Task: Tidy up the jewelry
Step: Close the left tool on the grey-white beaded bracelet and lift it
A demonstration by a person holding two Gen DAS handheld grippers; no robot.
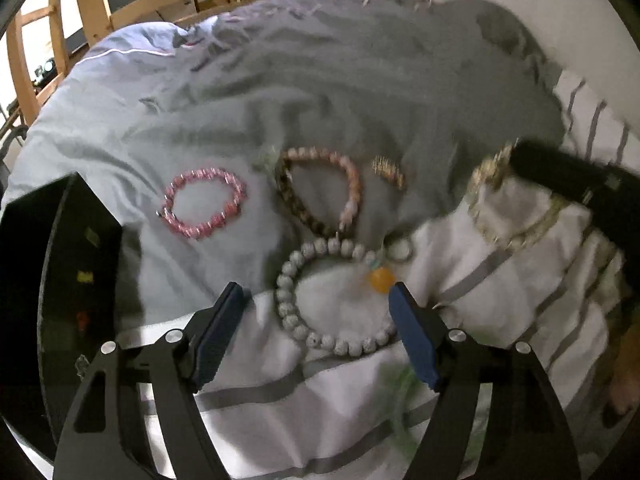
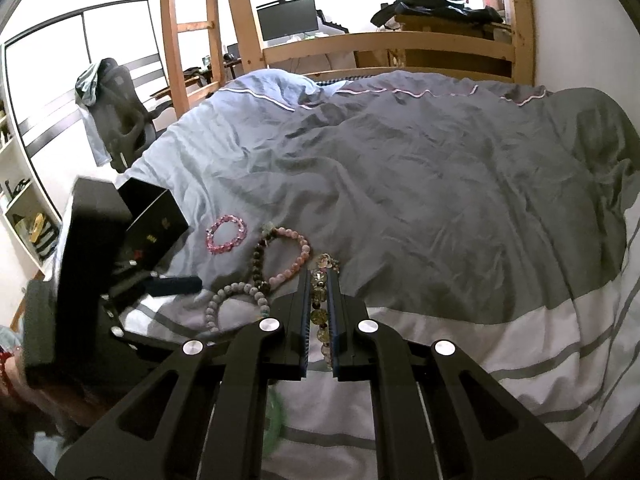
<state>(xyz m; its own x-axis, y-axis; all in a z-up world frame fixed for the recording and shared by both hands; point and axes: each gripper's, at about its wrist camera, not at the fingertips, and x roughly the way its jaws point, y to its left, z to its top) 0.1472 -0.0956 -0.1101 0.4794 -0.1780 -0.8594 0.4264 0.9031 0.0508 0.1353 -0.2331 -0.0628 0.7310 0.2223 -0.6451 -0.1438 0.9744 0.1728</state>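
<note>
carrying the gold bracelet (image 2: 319, 312) pinched in the right gripper (image 2: 319, 280) toward the black box (image 2: 154, 226) needs steadiness, while the left gripper (image 1: 316, 300) gapes over the white bracelet (image 1: 320, 296).

Black angular gripper arms, silver round screws, blue ribbed, possibly rubber, jaws

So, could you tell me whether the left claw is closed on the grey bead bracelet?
No, the left claw is open, its pads either side of the grey bead bracelet.
</note>
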